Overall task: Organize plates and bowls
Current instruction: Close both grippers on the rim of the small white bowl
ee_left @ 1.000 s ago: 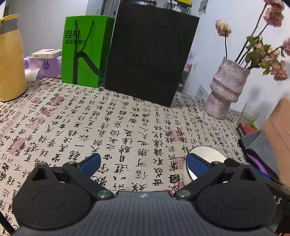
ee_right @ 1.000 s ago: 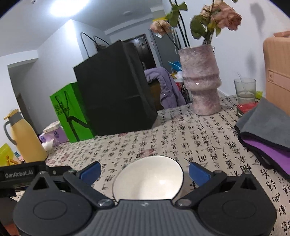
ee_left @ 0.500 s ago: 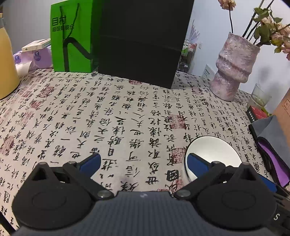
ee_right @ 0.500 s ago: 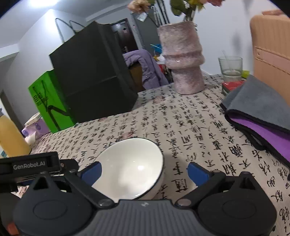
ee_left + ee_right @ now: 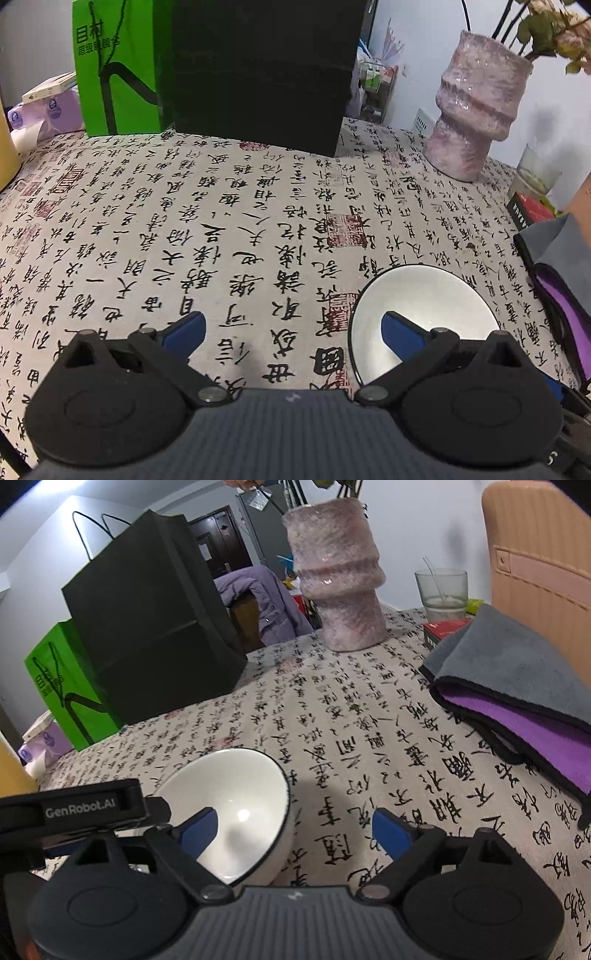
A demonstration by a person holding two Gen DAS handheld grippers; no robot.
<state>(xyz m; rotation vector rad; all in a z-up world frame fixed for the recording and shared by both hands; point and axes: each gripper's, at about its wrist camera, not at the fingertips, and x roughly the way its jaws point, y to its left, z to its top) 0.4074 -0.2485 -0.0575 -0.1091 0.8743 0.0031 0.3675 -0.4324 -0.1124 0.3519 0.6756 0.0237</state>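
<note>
Right wrist – round glossy bowl (image 5: pixel 236 805), (calligraphy) tablecloth (image 5: pixel 369 738)

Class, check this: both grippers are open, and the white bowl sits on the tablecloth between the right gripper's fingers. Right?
Not quite. The bowl sits left of centre: the right gripper's left finger reaches over it, as the right wrist view shows. Both grippers are open.

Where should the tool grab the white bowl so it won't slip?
Best bet is the thin rim of the white bowl, one finger inside and one outside. The bowl sits upright and open on the tablecloth, and its round wall looks too wide and smooth to squeeze. The open right tool already has its left finger over the inside, so come from above on that near side.
</note>
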